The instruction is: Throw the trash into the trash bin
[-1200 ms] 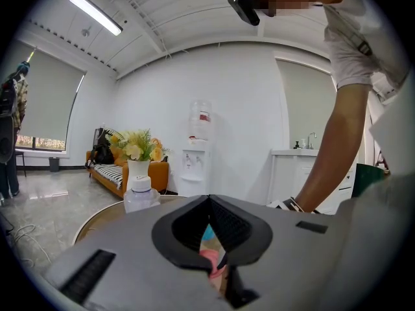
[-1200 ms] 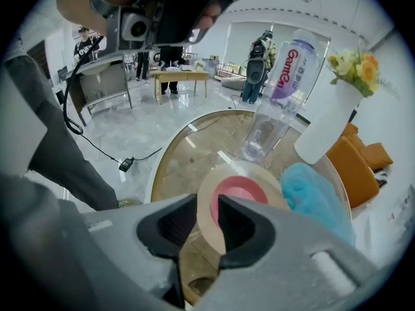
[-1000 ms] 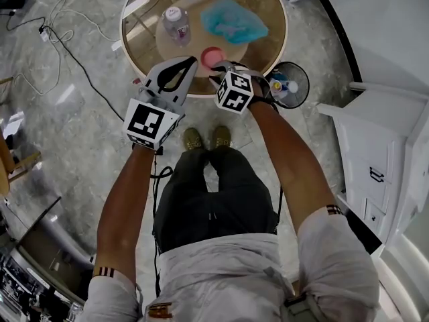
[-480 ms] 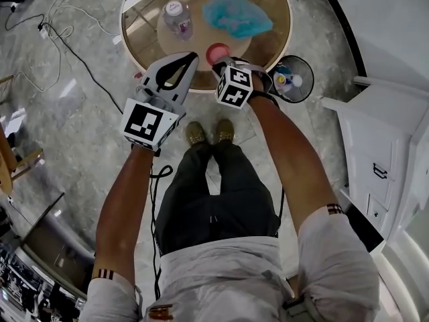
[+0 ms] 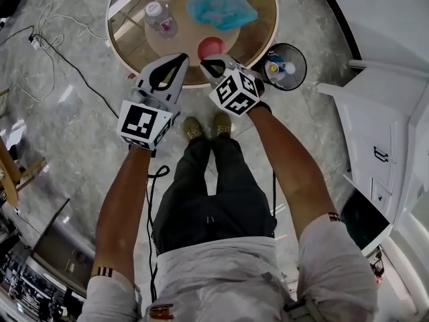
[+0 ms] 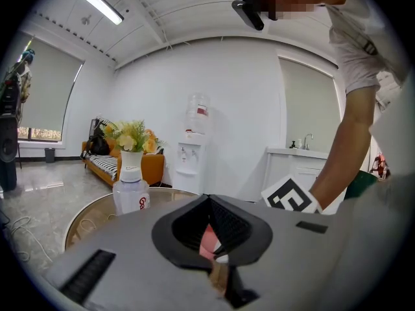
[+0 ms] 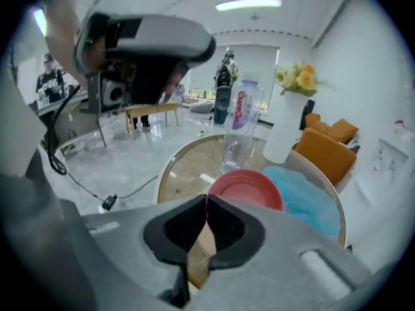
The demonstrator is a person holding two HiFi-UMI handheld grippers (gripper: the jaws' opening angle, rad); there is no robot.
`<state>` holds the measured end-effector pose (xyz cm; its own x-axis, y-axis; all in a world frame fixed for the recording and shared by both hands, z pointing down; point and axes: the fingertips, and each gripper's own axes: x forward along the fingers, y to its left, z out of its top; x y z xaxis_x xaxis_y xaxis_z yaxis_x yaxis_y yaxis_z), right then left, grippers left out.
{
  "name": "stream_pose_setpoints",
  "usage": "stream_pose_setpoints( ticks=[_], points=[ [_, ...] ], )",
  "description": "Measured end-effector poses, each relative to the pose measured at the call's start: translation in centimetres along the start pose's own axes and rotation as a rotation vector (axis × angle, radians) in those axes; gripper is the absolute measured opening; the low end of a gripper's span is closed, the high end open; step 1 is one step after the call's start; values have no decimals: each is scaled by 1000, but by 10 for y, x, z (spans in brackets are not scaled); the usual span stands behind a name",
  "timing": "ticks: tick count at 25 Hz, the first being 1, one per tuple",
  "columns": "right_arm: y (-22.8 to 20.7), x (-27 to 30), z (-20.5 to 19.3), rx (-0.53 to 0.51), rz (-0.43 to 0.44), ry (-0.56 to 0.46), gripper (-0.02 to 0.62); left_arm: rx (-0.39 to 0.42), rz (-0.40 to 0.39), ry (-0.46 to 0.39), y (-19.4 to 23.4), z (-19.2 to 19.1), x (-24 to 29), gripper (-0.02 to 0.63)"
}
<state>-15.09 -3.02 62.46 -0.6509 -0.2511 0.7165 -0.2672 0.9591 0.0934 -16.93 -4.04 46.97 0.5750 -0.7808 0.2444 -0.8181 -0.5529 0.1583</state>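
A red cup [image 5: 211, 45] is over the near part of the round glass table [image 5: 120, 54]. My right gripper [image 5: 206, 60] is shut, and the cup's near rim [image 7: 245, 188] sits pinched at its tips [image 7: 206, 198]. My left gripper [image 5: 182, 58] hangs beside it at the table's near edge, shut with nothing held [image 6: 209, 198]; some pink shows through the hollow below its tips. The black trash bin [image 5: 296, 82] stands on the floor just right of the table, with some scraps inside.
On the table stand a clear bottle [image 5: 161, 19] and a blue crumpled bag [image 5: 220, 9]; a white vase [image 7: 285, 131] with flowers is behind them. White cabinets [image 5: 382, 133] line the right side. A cable [image 5: 60, 52] runs over the floor on the left.
My right gripper's jaws have closed at the red cup's rim, and the gripper has rolled and risen a little. My left gripper has stayed where it was.
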Motion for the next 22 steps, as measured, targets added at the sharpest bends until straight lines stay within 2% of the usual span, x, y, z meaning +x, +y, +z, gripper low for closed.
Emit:
stream_pose_setpoints(
  ticks=[5, 12, 16, 22],
  points=[
    [-7, -46, 27, 147, -91, -155, 9, -4, -29, 8, -15, 7, 13, -2],
    [-41, -138, 20, 331, -298, -279, 9, -24, -100, -57, -58, 42, 60, -2],
    [-64, -181, 5, 377, -386, -303, 9, -17, -151, -68, -92, 60, 87, -2],
    [-97, -238, -40, 445, -481, -271, 9, -5, -218, -70, -137, 78, 115, -2]
  ],
)
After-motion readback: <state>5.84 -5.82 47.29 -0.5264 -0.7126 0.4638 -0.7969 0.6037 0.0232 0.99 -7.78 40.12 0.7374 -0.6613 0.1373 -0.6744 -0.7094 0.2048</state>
